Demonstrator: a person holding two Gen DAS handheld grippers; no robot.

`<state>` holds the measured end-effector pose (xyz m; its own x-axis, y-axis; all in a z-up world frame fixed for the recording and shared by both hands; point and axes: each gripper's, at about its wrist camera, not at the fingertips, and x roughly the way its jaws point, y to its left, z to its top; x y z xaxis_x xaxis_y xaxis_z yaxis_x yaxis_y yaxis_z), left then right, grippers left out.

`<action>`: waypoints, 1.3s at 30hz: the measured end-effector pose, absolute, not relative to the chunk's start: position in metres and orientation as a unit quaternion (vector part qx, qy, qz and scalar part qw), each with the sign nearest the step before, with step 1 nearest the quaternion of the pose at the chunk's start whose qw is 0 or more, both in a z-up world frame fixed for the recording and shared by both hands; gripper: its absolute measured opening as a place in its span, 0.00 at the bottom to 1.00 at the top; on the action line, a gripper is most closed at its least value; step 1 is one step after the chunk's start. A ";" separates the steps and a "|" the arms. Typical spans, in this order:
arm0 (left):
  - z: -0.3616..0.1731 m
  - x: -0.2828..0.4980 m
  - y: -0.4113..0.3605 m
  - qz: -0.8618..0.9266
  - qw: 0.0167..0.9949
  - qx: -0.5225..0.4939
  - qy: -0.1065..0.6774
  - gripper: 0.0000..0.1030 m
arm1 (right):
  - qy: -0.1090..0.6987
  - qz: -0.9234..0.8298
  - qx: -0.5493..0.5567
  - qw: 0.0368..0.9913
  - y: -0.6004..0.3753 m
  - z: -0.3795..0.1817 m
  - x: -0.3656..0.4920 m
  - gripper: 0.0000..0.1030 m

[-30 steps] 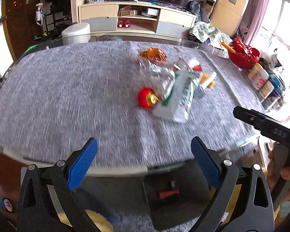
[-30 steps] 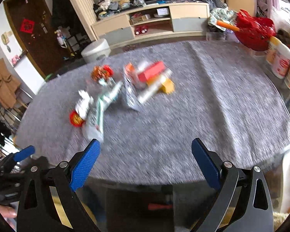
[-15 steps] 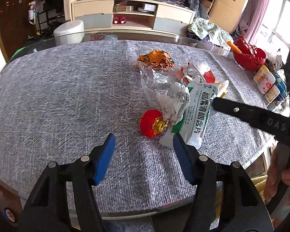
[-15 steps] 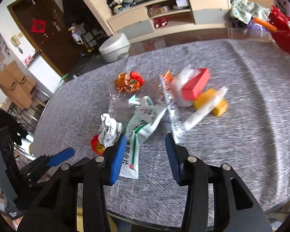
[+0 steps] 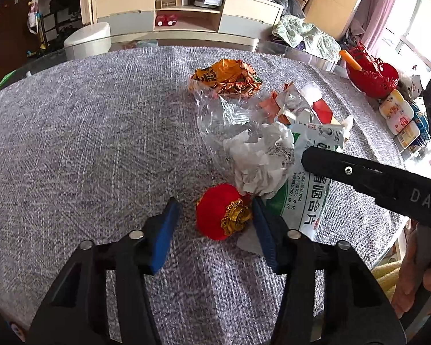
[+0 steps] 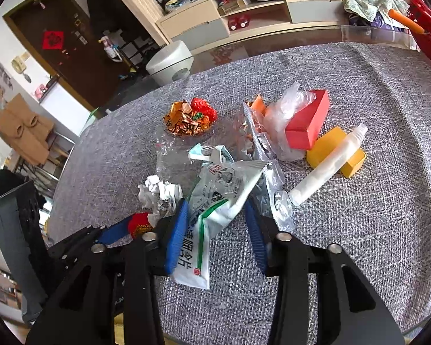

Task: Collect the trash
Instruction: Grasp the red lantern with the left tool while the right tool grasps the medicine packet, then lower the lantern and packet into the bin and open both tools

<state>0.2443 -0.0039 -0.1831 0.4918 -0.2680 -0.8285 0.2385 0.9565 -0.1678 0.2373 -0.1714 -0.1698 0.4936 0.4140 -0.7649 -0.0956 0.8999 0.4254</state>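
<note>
Both grippers have dropped from the table edge into the trash pile within the last second, their jaws narrowing from wide to a partial gap, which suggests two pickups are about to start at once.

The left gripper [image 5: 215, 224] straddles the red lantern ornament [image 5: 221, 215], which lies between its blue pads; the right pad is at or against the gold cap, the left one clear of it, nothing clamped yet. Just right of the ornament, the right gripper [image 6: 215, 230] brackets the white-and-green medicine pouch [image 6: 215, 201], jaws partly open around it. The pouch carries large Chinese characters and a printed date, too small to read surely. The gripper arm shows "DAS".

Beyond the ornament sit crumpled white paper [image 5: 258, 161], clear plastic wrap [image 5: 224, 120] and an orange foil wrapper [image 5: 224, 79].
</note>
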 end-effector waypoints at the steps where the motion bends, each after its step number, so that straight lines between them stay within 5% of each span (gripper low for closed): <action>1: -0.183 0.245 -0.004 -0.147 0.864 -0.014 0.482 0.39 | 0.478 0.150 0.165 0.849 -0.172 -0.169 0.237 0.32; 3: -0.182 0.245 -0.004 -0.148 0.864 -0.013 0.481 0.31 | 0.475 0.149 0.163 0.851 -0.173 -0.167 0.236 0.29; 12: -0.163 0.229 -0.003 -0.139 0.874 0.001 0.466 0.31 | 0.452 0.150 0.157 0.865 -0.181 -0.145 0.226 0.20; 22: -0.126 0.187 -0.001 -0.129 0.890 0.000 0.438 0.31 | 0.439 0.124 0.135 0.880 -0.197 -0.119 0.194 0.19; 39: -0.122 0.116 -0.017 -0.144 0.888 -0.003 0.437 0.31 | 0.508 0.107 0.133 0.844 -0.223 -0.159 0.141 0.18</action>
<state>0.1157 -0.0170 -0.1216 0.5765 -0.2572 -0.7756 0.2524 0.9588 -0.1303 0.1412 -0.2230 -0.1593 0.4605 0.3150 -0.8299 -0.0454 0.9420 0.3325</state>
